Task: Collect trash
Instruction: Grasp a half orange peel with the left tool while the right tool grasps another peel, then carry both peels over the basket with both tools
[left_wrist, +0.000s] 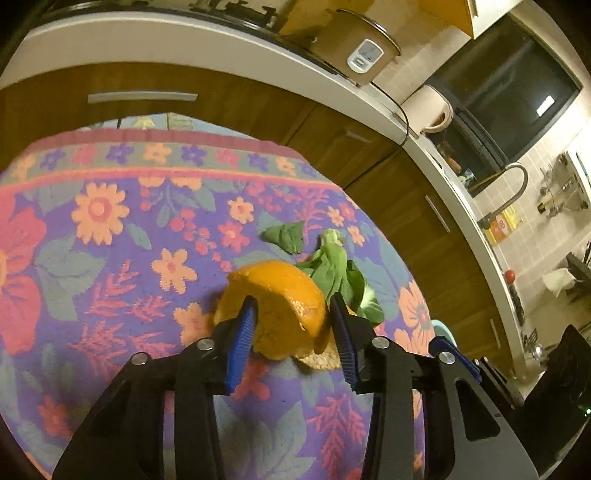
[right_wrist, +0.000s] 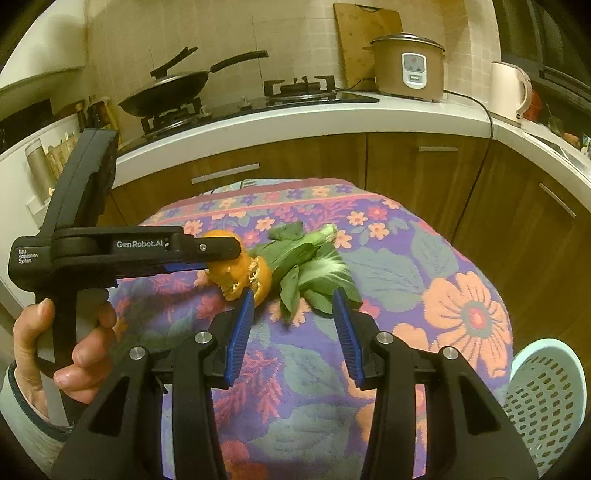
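Two pieces of trash lie on our floral tablecloth (right_wrist: 461, 266): one orange peel (left_wrist: 280, 306), lower centre of the left wrist view, and one leafy green vegetable scrap (right_wrist: 310, 258) touching it, mid-frame in the right wrist view. Our left gripper (left_wrist: 291, 314) straddles the peel; whether both pads press it, we cannot tell. Our right gripper (right_wrist: 293, 306) stands released, nothing between its fingers, just short of the greens. One perforated pale-blue basket (right_wrist: 546, 398) sits at that view's lower right.

Dim, warm indoor light; strong fisheye bending and dark vignetted corners.
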